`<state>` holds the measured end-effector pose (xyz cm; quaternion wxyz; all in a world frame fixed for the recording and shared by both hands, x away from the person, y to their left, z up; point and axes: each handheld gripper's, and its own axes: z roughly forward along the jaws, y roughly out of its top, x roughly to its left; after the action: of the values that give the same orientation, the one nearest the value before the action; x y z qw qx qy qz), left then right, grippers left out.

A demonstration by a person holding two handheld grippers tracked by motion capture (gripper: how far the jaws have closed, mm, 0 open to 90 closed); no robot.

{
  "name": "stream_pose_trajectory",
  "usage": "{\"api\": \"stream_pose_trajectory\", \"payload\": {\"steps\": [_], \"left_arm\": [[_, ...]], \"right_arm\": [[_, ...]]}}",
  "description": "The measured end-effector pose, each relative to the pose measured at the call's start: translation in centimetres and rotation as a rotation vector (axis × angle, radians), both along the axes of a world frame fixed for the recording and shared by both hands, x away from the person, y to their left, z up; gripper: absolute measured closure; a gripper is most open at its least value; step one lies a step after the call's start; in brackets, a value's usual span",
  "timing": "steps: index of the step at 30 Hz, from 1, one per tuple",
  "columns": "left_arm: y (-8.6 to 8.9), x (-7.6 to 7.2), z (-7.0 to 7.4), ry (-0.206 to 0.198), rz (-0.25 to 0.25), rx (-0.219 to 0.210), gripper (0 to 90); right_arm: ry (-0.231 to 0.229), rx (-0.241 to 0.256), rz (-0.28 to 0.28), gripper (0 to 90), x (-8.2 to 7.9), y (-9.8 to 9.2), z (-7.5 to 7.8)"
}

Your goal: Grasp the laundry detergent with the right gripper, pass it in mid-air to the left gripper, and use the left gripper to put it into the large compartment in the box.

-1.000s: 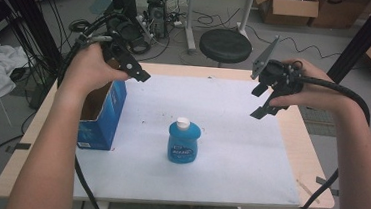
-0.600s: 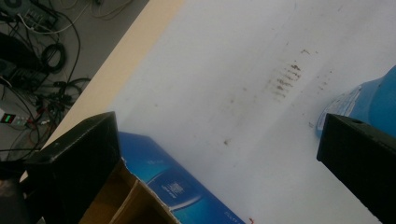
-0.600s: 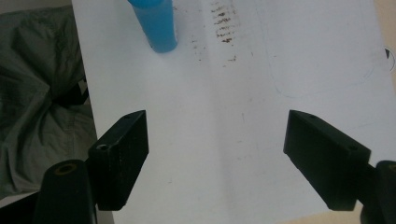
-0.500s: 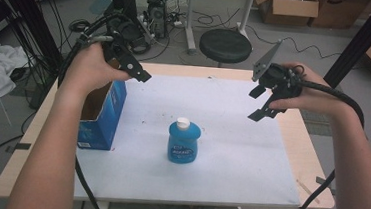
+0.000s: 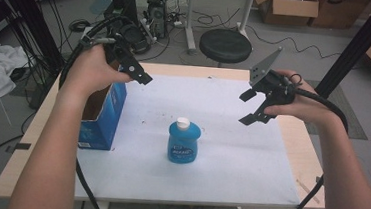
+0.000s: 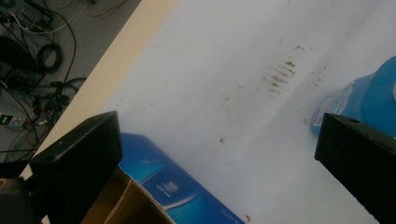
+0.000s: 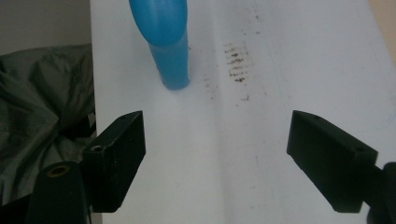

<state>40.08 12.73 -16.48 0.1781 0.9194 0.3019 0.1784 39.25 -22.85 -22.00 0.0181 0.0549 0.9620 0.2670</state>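
Counter (image 5: pixel 291 143): a light wooden top, most of it covered by a white sheet with a patch of dark smudges behind the bottle; the smudges also show in the left gripper view and the right gripper view.
Blue box (image 5: pixel 103 123): an open cardboard carton that stands at the counter's left edge, its brown inside showing from above; it sits well to the left of the bottle. In the left gripper view its blue side and open flap lie just beyond the lower left jaw.
Blue bottle (image 5: pixel 184 142): upright with a white cap, in the middle of the white sheet toward the person's side, apart from the box and from both claws. Nothing touches it. In the right gripper view its blue body stands at the top, ahead of the jaws.
Left claw (image 5: pixel 136 73): held in the air above the far end of the box, pointing toward the middle of the counter. Its jaws are spread wide with nothing between them; in the left gripper view the bottle's edge shows past the right jaw.
Right claw (image 5: pixel 250 107): held in the air over the right part of the sheet, well to the right of and beyond the bottle, the grey plate on top. Its jaws are parted wide and carry nothing.
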Motion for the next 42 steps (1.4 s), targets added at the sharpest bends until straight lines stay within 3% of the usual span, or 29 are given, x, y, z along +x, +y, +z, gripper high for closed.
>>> {"api": "stream_pose_trajectory", "payload": {"steps": [6,25,42], "left_arm": [[0.0,-0.1,0.0,-0.002,0.002,0.0,1.5],[-0.2,-0.2,0.0,-0.004,-0.003,-0.01,1.0],[-0.1,-0.3,-0.3,0.002,-0.007,-0.007,1.0]], "right_arm": [[0.01,0.083,0.015,18.4,-0.1,0.3,-1.2],[0.048,0.193,0.062,16.9,-0.2,3.6,-6.1],[0.083,0.202,0.107,16.9,-0.6,7.3,-9.3]]}}
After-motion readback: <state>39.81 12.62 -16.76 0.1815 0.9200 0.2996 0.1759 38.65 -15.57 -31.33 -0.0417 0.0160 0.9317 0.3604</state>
